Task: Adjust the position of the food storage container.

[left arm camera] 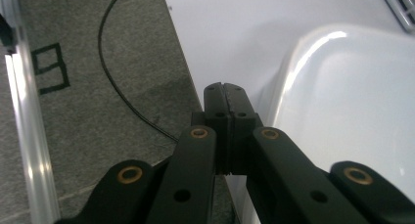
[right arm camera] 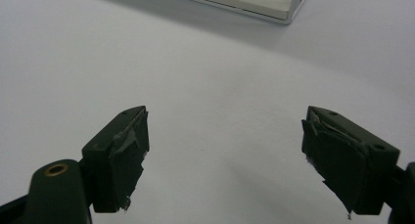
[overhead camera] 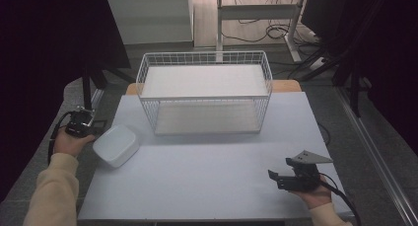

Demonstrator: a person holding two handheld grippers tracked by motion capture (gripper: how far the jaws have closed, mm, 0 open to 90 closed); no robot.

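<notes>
A white rounded-square dish [overhead camera: 116,145] lies upside down near the left edge of the pale table [overhead camera: 207,181]. My left gripper [overhead camera: 97,129] hangs at that edge, just left of the dish. In the left gripper view its jaws [left arm camera: 225,89] are pressed together with nothing seen between them, and the dish [left arm camera: 352,101] lies close on their right. My right gripper [overhead camera: 272,176] hovers over the front right of the table. It [right arm camera: 225,155] stands open above bare tabletop, its taped pads [right arm camera: 125,155] wide apart.
A white wire basket [overhead camera: 204,90] with two shelves stands at the back middle of the table; its lower corner [right arm camera: 264,4] lies ahead of the right gripper. Grey carpet, a black cable [left arm camera: 117,87] and a metal rail [left arm camera: 24,136] lie left of the table.
</notes>
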